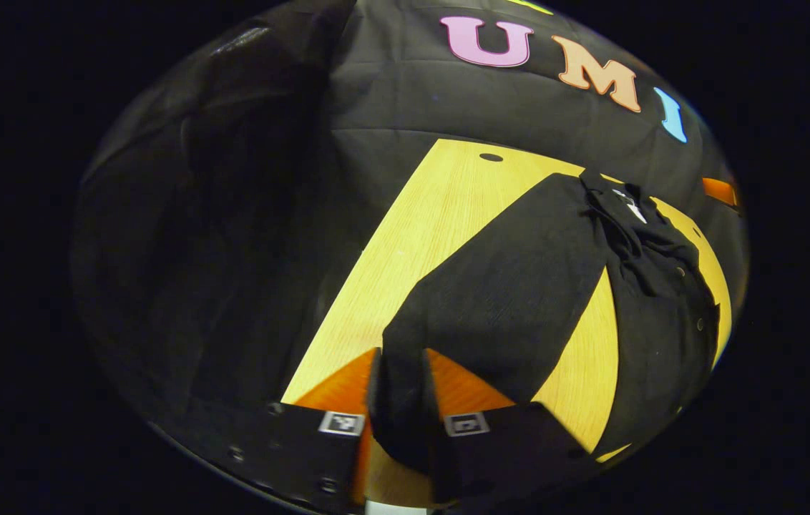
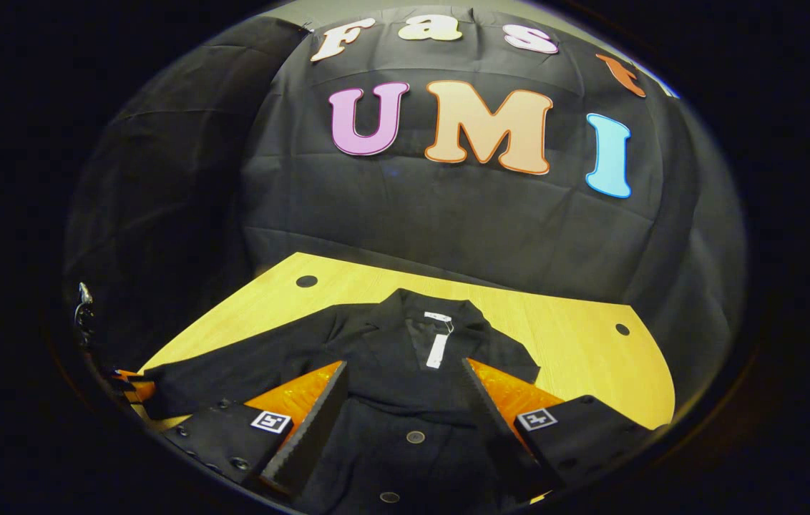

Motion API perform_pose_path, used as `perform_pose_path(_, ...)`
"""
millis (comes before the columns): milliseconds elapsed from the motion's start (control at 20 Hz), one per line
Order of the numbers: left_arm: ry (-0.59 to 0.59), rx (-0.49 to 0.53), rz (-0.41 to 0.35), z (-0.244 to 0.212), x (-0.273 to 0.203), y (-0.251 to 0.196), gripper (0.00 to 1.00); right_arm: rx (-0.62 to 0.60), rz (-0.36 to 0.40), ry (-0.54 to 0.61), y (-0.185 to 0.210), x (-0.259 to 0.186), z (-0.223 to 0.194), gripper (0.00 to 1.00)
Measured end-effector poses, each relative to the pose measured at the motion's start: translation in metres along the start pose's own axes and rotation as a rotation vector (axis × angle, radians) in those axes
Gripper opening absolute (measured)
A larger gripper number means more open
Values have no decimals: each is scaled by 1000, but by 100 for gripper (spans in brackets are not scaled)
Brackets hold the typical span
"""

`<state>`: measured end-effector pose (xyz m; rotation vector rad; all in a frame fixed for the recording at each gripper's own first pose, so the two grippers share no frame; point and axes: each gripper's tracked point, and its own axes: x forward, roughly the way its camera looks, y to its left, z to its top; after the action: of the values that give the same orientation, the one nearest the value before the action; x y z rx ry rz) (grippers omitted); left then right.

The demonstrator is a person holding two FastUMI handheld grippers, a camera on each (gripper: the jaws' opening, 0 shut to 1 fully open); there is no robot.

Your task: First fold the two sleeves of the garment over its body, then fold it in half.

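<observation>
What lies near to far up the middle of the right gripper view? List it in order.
Right tongs, open over the garment → garment's front buttons → white tag at the collar → bare wooden table → black cloth wall.

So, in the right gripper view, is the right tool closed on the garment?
No, the right tool stands wide open above the black garment, and its two fingers are spread far apart.
</observation>
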<state>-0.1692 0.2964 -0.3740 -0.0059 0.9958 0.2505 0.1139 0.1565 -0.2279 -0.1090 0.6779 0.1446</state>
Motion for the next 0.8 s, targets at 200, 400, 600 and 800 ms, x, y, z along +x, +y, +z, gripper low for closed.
perform_pose_path(200,22,-12,7,3,0,-9,0,46,-6,-24,-32,-35,-21,98)
perform_pose_path(400,-34,-138,-20,44,-13,-22,0,116,-21,-44,-66,-68,-46,98)
perform_pose_path(600,-174,-112,-33,110,-32,-46,0,172,-28,-45,-95,-91,-69,98)
perform_pose_path(800,-279,-46,-69,159,-45,-85,0,211,-16,-76,-111,-105,-75,98)
